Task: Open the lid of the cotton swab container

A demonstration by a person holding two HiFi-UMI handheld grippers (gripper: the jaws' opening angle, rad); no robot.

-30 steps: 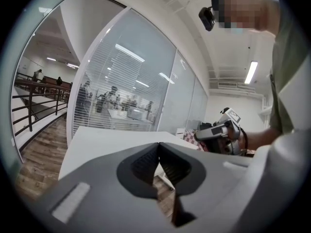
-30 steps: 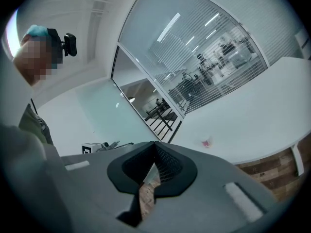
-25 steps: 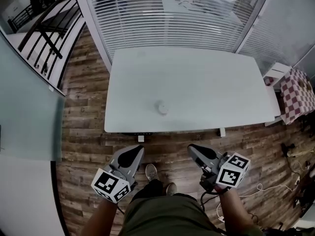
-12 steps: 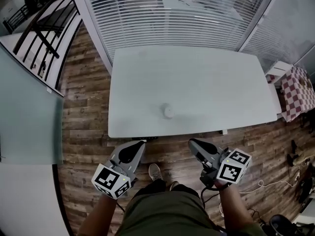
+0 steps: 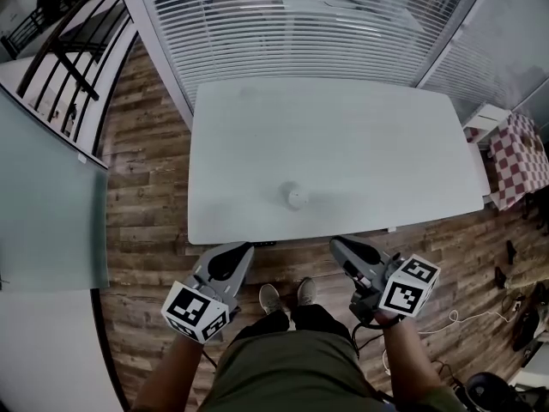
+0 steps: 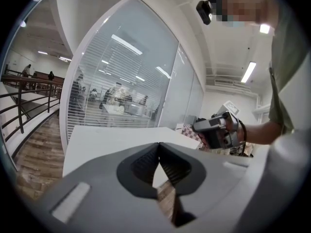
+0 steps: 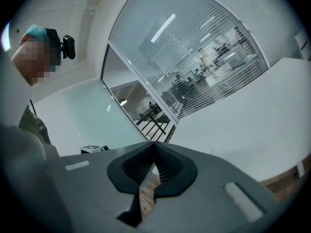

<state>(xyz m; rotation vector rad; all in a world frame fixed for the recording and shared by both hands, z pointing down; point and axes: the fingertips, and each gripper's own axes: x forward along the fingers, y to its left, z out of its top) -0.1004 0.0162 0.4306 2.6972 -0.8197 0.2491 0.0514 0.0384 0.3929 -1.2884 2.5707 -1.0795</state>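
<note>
Two grippers low over plank floor (image 5: pixel 141 196), just short of white table (image 5: pixel 360 136): left gripper (image 5: pixel 244 249) and right gripper (image 5: pixel 335 242), each with jaws pressed together, nothing between them. Cotton swab container (image 5: pixel 296 198) small and pale on tabletop, near front edge, a little left of centre, ahead of gap between grippers and well apart from both. Table's front edge between grippers and container. Slatted blinds (image 5: pixel 292 24) behind glass beyond far side; red-and-white chequered cloth (image 5: pixel 523 157) off right end; dark railing (image 5: pixel 60 41) far left; shoes (image 5: pixel 287 296) below.
</note>
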